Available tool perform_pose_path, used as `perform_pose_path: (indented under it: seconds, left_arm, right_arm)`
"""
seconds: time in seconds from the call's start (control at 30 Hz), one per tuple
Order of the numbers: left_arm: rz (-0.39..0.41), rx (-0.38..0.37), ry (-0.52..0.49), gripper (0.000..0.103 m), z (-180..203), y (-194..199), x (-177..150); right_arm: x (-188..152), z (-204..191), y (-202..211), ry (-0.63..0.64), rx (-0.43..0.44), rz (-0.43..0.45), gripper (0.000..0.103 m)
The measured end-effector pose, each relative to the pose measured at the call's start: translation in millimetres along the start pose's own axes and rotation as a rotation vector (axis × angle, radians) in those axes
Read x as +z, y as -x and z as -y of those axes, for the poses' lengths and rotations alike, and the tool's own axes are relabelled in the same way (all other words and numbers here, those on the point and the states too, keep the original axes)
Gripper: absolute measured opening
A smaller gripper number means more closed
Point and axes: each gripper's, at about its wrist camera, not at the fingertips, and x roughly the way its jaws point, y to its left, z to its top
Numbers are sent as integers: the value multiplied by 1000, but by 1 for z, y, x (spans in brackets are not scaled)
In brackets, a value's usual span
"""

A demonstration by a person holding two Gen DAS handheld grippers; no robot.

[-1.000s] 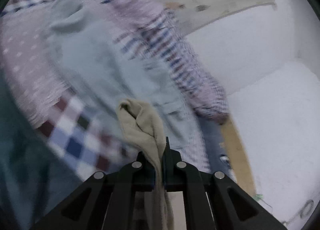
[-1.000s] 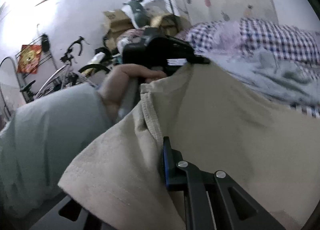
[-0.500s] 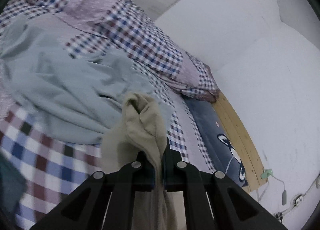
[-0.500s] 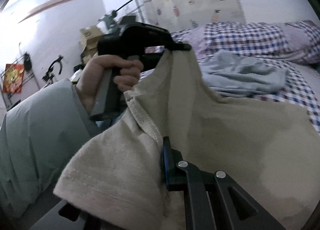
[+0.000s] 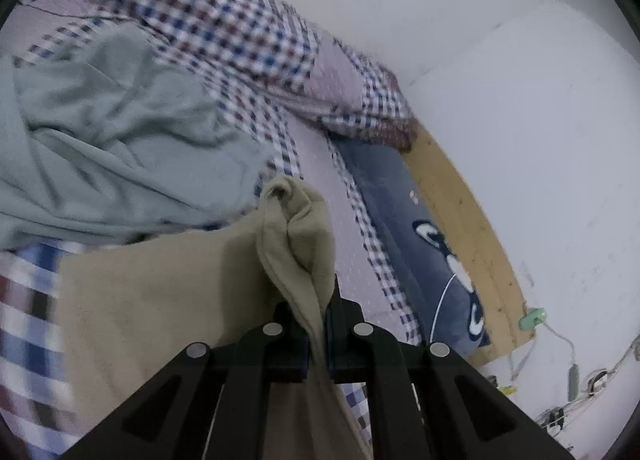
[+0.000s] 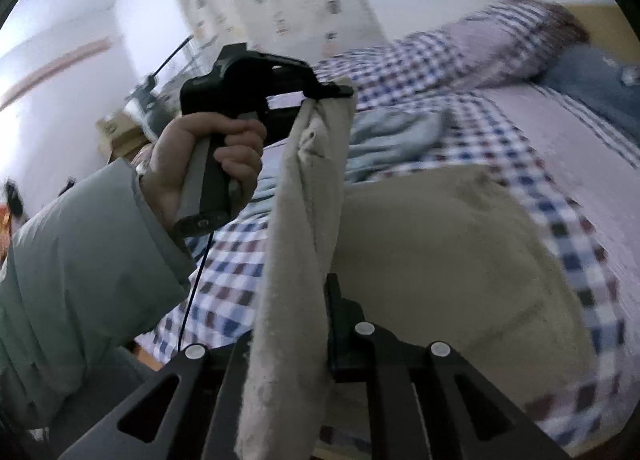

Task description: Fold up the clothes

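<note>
1. The bed (image 5: 348, 244), the landmark for all that follows, is covered by a checked sheet (image 6: 472, 128) in blue, dark red and white squares with pale dotted panels.
2. At the bed's far end lies a bunched quilt (image 5: 248, 48) in the same check.
3. Beside the quilt, on the mattress edge, rests a dark blue cushion (image 5: 404, 216) with a white cartoon print.
4. A wooden bed frame (image 5: 460, 204) runs along the bed's side, just against a white wall (image 5: 520, 108).
5. Beyond the bed's head hangs a pale patterned curtain (image 6: 276, 0).
6. On the floor past the bed frame lie cables (image 5: 568, 356); what they join is too small to tell.
7. A grey-green garment (image 5: 112, 140) lies crumpled in the middle of the bed.
8. The beige garment (image 6: 448, 260) is spread over the bed's near part, its upper edge lifted off the sheet and stretched between the two grippers.
9. The left gripper (image 5: 316, 324) has its fingers pressed together, pinching a bunched fold of the beige garment.
10. The right gripper (image 6: 316, 324) likewise pinches the beige cloth between its closed-in fingers.
11. In the right wrist view a hand (image 6: 208, 164) in a grey-green sleeve (image 6: 80, 268) grasps the left gripper's handle above the bed.
</note>
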Motion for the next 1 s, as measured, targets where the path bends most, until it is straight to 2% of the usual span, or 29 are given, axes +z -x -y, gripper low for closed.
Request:
perform_pose_path:
  seconds: [0.17, 0.27, 0.5, 0.53, 0.57, 0.63, 0.67, 0.7, 0.77, 0.83, 0.93, 1.0]
  left_arm:
    - [-65, 14, 30, 4, 29, -63, -14]
    - [-104, 62, 27, 4, 39, -97, -19]
    - [-188, 213, 31, 4, 33, -172, -32]
    - [-192, 223, 35, 4, 31, -176, -33]
    - [-195, 211, 41, 9, 28, -178, -34]
    - [-193, 159, 58, 33, 24, -174, -31]
    - [-175, 132, 67, 56, 21, -165, -28]
    - [-143, 109, 74, 71, 19, -153, -24]
    - [-66, 61, 73, 78, 14, -119, -13]
    - [-22, 45, 60, 80, 7, -89, -4]
    - [46, 114, 4, 82, -9, -38, 11]
    - [64, 175, -26, 82, -26, -12, 18]
  right_arm:
    - [0, 60, 23, -160, -22, 29, 5]
    - [-4, 89, 33, -232, -54, 33, 4]
    - [-19, 150, 30, -356, -163, -36, 5]
    - [-21, 159, 30, -374, -195, -60, 7]
    - [-23, 167, 33, -398, -213, -68, 12]
    - [-26, 182, 39, -439, -252, -78, 19]
    - [-25, 185, 44, -441, -276, -69, 20]
    - [-24, 187, 50, -440, -305, -59, 23]
    - [-21, 190, 65, -427, -384, -28, 28]
    - [-17, 195, 74, -439, -385, 1, 34]
    - [-6, 193, 79, -402, -382, 24, 43]
    - [4, 189, 72, -367, -340, 22, 45]
